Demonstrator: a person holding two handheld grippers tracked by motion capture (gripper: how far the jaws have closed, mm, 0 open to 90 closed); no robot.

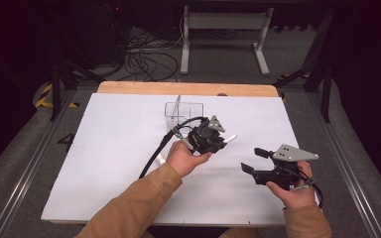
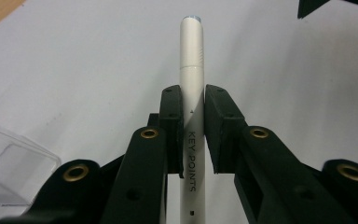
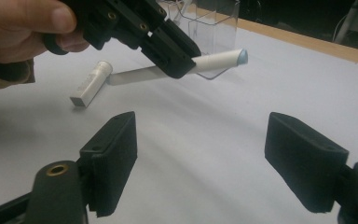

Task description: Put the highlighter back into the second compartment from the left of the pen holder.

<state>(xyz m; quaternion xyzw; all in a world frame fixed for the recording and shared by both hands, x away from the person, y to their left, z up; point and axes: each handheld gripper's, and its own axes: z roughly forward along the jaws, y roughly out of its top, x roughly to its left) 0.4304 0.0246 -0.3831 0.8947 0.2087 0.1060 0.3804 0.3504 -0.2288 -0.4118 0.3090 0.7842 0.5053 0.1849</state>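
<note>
My left gripper [image 1: 221,141] is shut on a white pen [image 1: 231,138] and holds it just above the white table, pointing right. In the left gripper view the pen [image 2: 191,65], printed KEY POINTS, runs up between the pads of that gripper [image 2: 193,100]. The right gripper view shows the left gripper [image 3: 168,46] with the pen [image 3: 219,59] lifted off the surface. My right gripper [image 1: 253,160] hovers to the right, open, with nothing between its jaws [image 3: 209,137]. A short white cap-like piece [image 3: 91,84] lies on the table under the left hand.
A clear plastic box [image 1: 183,111] stands on the white table [image 1: 109,163] behind the left gripper, also in the gripper views [image 2: 9,158] [image 3: 209,23]. The cap-like piece [image 1: 160,158] rests beside the left gripper's cable. A wooden edge [image 1: 144,88] borders the table's far side.
</note>
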